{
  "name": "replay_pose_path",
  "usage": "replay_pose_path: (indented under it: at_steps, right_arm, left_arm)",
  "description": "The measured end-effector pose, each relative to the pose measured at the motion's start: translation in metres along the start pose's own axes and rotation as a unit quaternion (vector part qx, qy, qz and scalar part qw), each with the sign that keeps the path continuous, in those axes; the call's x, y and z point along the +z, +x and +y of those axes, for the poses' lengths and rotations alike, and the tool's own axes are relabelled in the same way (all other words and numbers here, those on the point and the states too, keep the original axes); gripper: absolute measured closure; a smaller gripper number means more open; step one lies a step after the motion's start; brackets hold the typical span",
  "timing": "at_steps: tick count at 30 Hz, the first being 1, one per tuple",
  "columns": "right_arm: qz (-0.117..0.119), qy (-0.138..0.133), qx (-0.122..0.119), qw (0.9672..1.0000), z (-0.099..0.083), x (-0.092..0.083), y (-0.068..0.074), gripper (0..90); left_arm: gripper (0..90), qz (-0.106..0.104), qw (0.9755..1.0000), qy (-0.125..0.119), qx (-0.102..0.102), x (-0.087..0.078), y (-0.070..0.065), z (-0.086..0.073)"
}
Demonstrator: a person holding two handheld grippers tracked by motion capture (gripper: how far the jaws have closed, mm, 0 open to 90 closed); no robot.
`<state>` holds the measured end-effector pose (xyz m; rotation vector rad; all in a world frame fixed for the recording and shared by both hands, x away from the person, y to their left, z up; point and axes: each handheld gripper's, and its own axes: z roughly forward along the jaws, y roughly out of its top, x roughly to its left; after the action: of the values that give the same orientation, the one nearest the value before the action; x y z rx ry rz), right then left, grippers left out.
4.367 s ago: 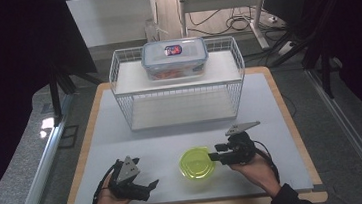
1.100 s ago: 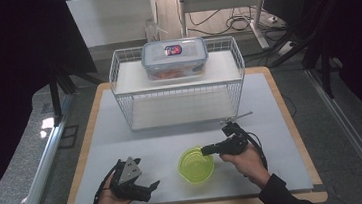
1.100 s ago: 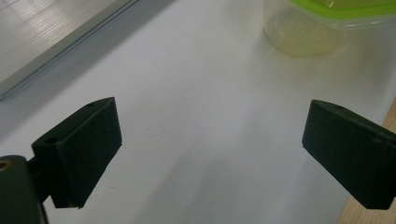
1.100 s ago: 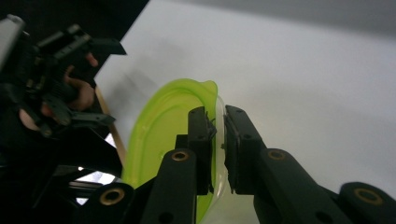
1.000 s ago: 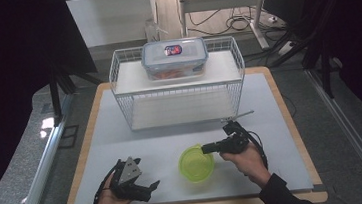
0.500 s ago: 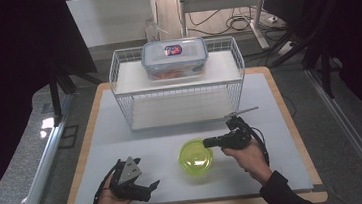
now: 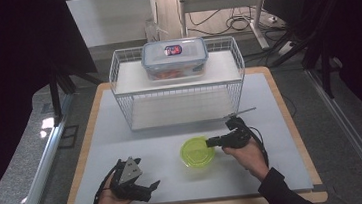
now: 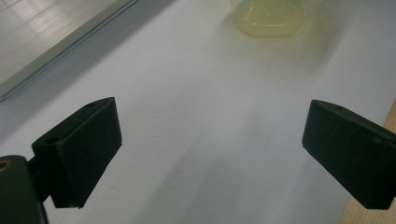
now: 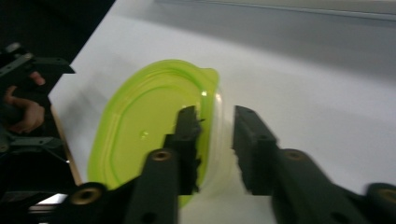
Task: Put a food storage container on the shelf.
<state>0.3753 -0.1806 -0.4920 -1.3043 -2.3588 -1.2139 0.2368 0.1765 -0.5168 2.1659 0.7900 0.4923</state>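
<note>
Green-lidded container (image 7: 197, 152) rim sat between narrowed right hand-held gripper (image 9: 215, 122) jaws, apparently for gripping; left hand-held gripper (image 7: 136, 185) rested wide apart on surface (image 7: 122, 138).

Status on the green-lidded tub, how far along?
Done: the right gripper has reached the green-lidded tub, jaws astride its rim. In hand: the grasp; I cannot tell if they pinch it. Left: any lift, since it sits on the table. The left gripper rests open, idle.
</note>
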Motion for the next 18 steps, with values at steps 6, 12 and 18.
replay_pose_path:
  at_steps: [6,12,18]
  right_arm:
    - [0.021,-0.001,0.020,0.9996,0.0001,0.0031,-0.0077,67.2]
    - [0.057,0.008,0.019,0.9982,0.0034,0.0057,-0.0078,80.7]
    - [0.079,0.005,0.041,0.9961,0.0026,0.0019,-0.0068,82.3]
  left_arm:
    - [4.6,0.000,1.0000,0.001,0.002,0.0006,-0.0004,0.0001]
    - [4.7,0.000,1.0000,0.001,0.002,0.0004,-0.0005,0.0001]
    - [4.7,0.000,1.0000,0.000,0.000,0.0002,0.0001,-0.0002]
